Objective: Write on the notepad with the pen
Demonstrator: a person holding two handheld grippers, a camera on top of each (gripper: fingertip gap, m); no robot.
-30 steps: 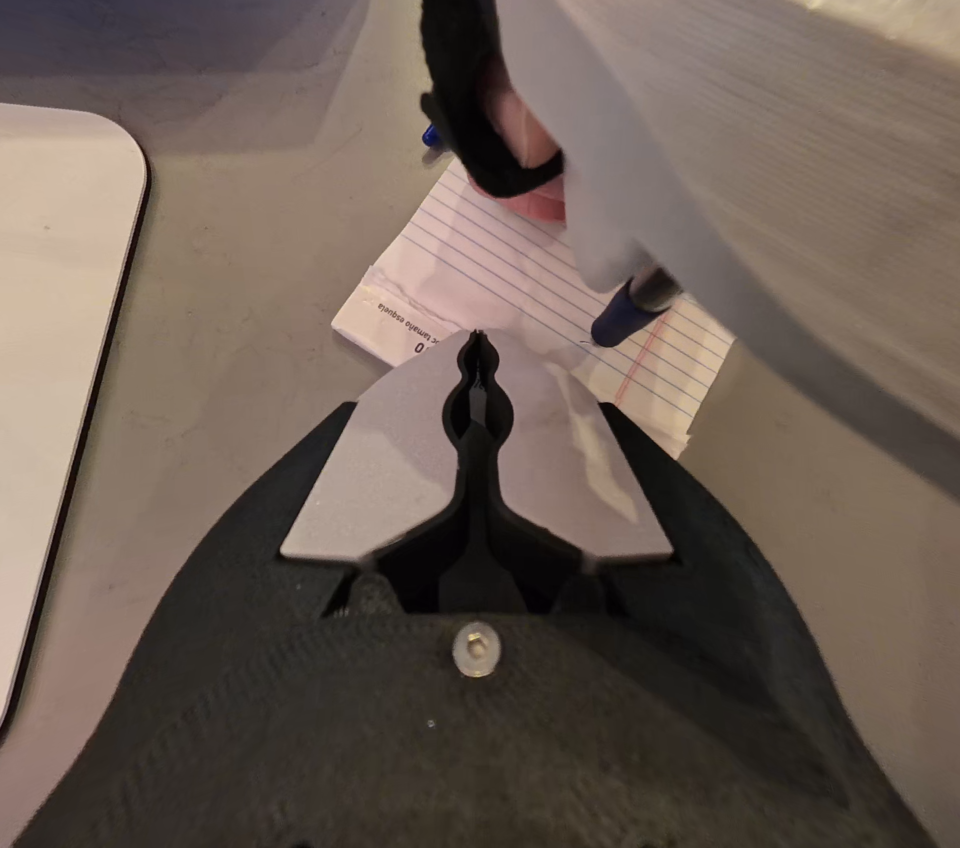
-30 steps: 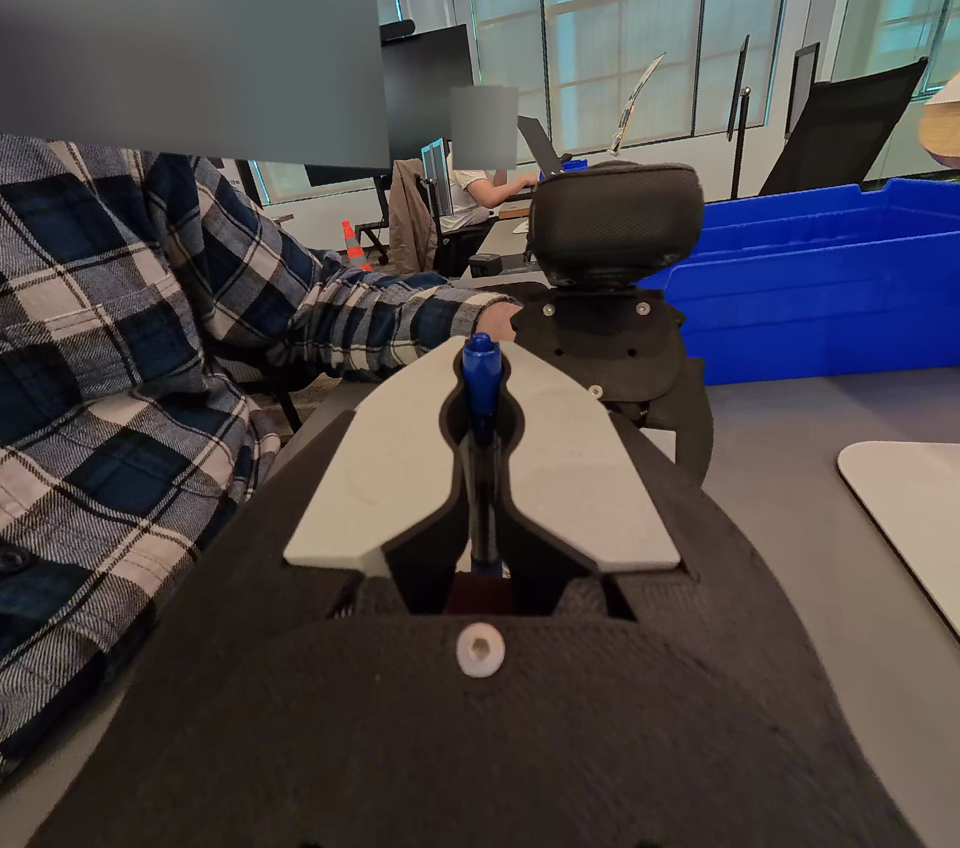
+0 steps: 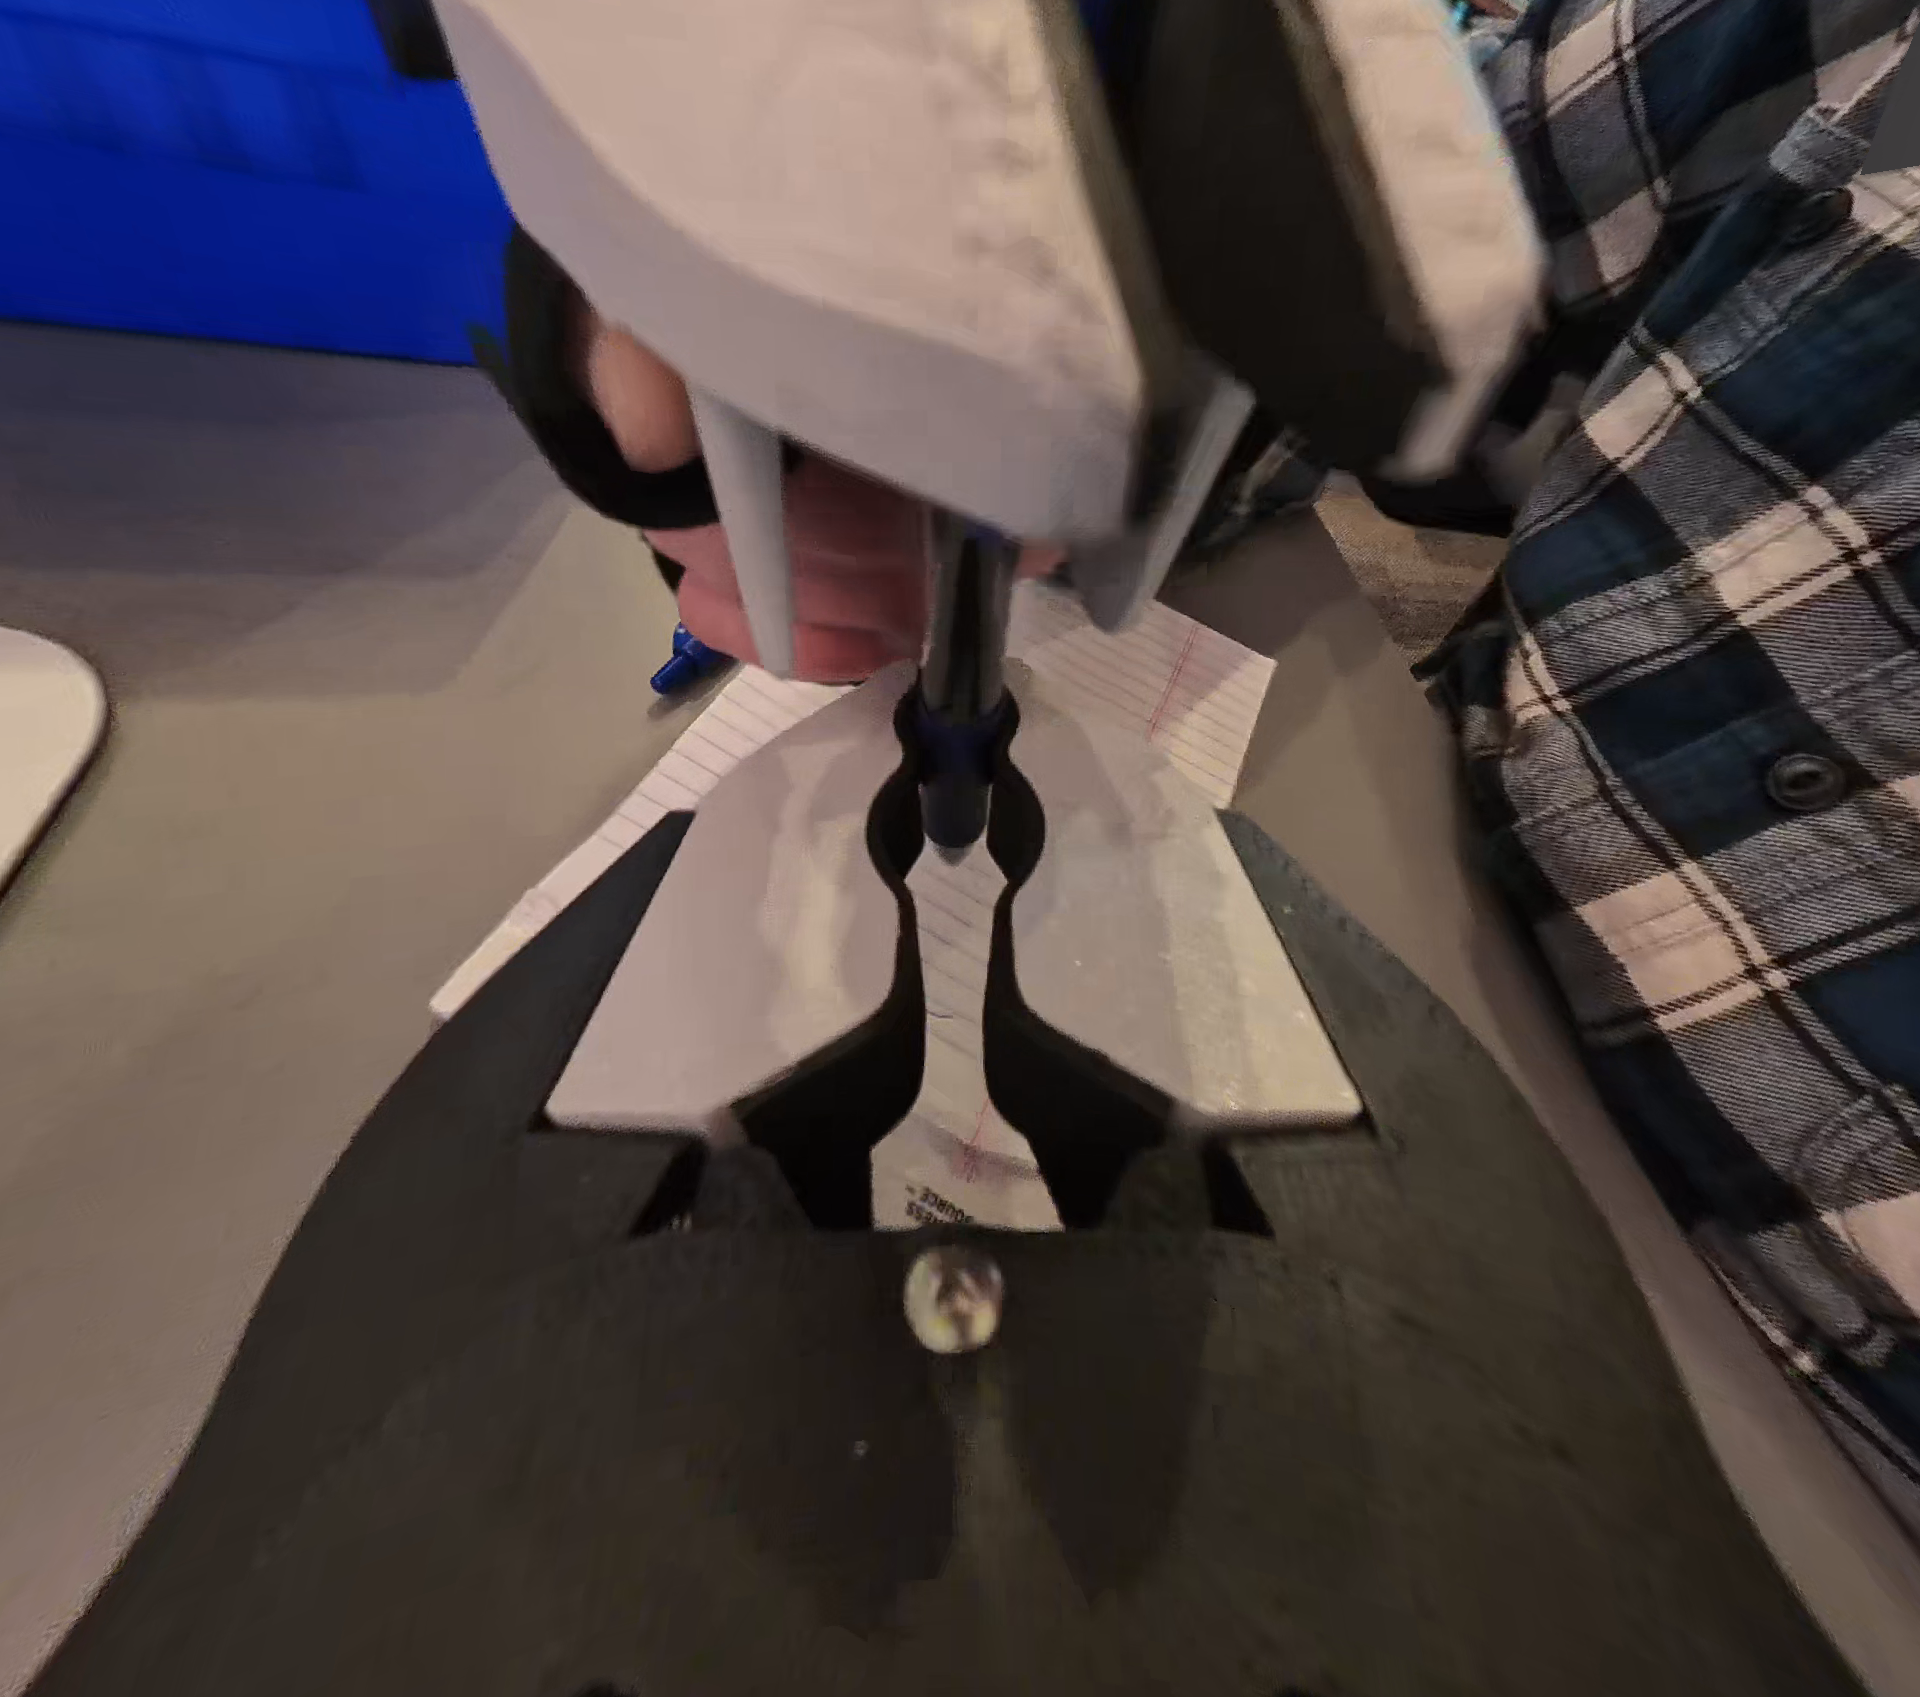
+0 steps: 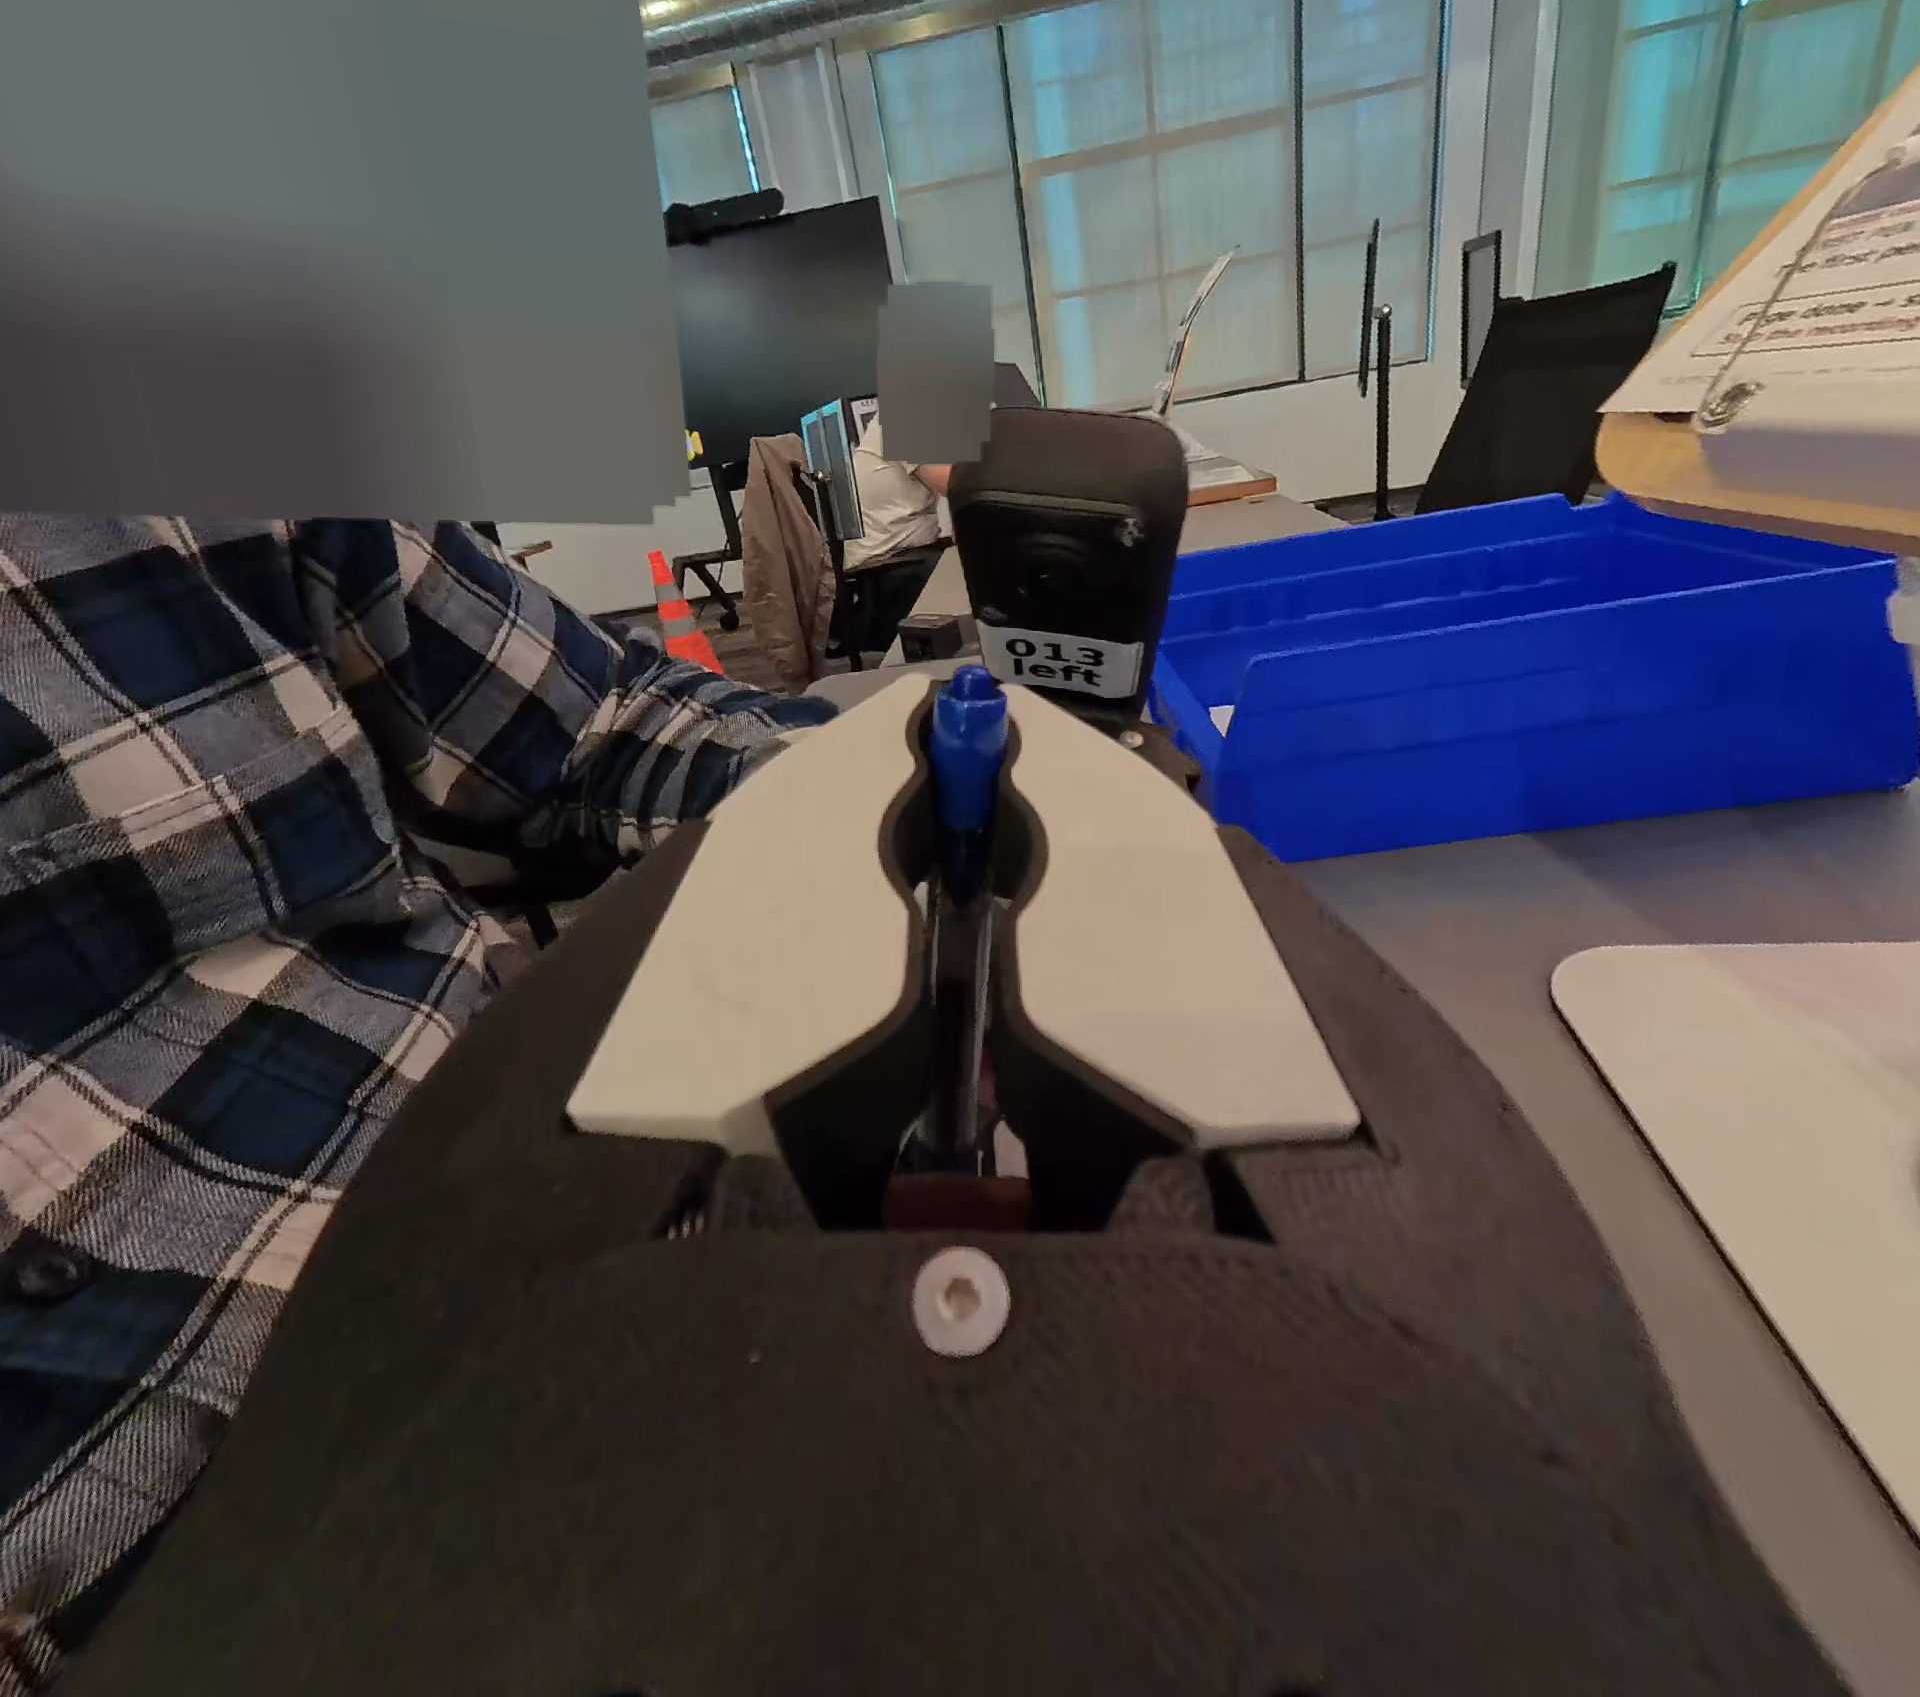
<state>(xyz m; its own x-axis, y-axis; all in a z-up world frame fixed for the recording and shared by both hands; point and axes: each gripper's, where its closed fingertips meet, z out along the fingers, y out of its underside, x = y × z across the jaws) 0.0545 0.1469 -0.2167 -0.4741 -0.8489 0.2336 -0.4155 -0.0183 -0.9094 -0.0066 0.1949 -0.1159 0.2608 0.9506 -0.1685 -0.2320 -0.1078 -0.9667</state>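
Observation:
In the left wrist view my left gripper (image 3: 954,754) is shut on the blue tip end of the pen (image 3: 961,660) and holds it a little above the lined notepad (image 3: 1195,691). The right gripper's white fingers (image 3: 810,193) hang just above, gripping the same pen higher up. In the right wrist view my right gripper (image 4: 966,717) is shut on the pen (image 4: 964,774), whose blue back end sticks out past the fingertips. The left gripper's black camera housing (image 4: 1065,535) stands right behind it.
A blue pen cap (image 3: 675,671) lies on the grey table beside the notepad. A blue bin (image 4: 1558,660) stands at the back and also shows in the left wrist view (image 3: 208,141). A white mat (image 4: 1766,1128) lies nearby. A person in a plaid shirt (image 3: 1714,608) sits close. My right fingertips sit around 12 centimetres from my left ones.
My left gripper was shut and empty over the notepad's near edge; it has risen, opened and closed on the pen's tip end. The right gripper has kept its hold and lifted the pen off the page.

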